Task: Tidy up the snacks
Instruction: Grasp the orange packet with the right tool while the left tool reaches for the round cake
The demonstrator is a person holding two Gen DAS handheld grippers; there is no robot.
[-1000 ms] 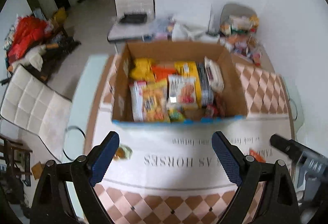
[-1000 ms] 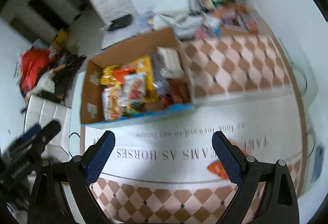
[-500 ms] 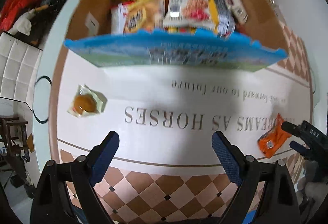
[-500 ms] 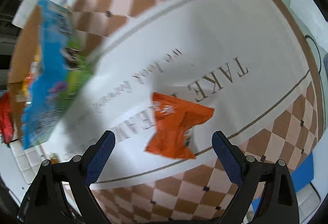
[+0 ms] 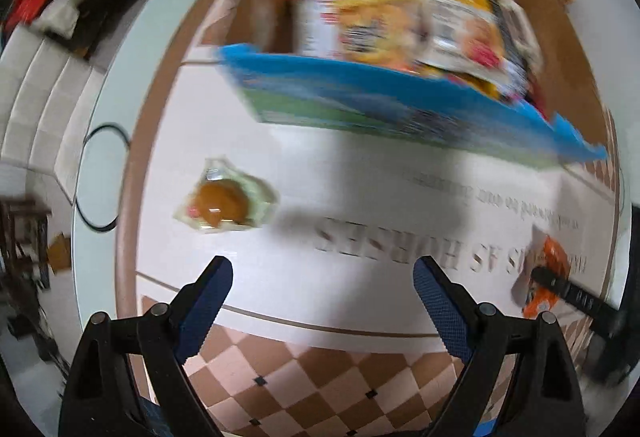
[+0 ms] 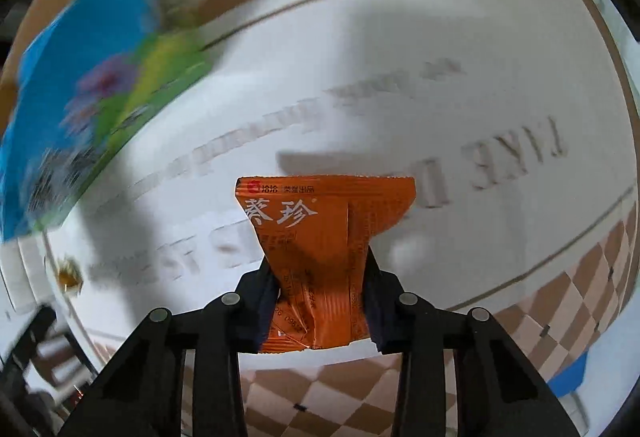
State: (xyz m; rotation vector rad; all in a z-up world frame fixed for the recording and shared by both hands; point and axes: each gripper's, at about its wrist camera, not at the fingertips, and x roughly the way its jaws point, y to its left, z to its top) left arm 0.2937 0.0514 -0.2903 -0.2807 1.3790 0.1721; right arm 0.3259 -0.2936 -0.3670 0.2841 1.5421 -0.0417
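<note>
Two tools are working: your right tool has just been closing and is now pinching the orange packet low in frame. Your left tool is hanging wide open; the wrapped bun is lying upper left of it, above the left finger, the snack box beyond.

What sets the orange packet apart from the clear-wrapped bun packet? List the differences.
The orange packet is opaque with printed characters; the bun packet is see-through, showing a brown bun. The orange packet is clamped in the right gripper, whose jaws have just closed on it; the bun packet lies free on the tablecloth, ahead of the open left gripper. Both are small single snacks outside the box.
</note>
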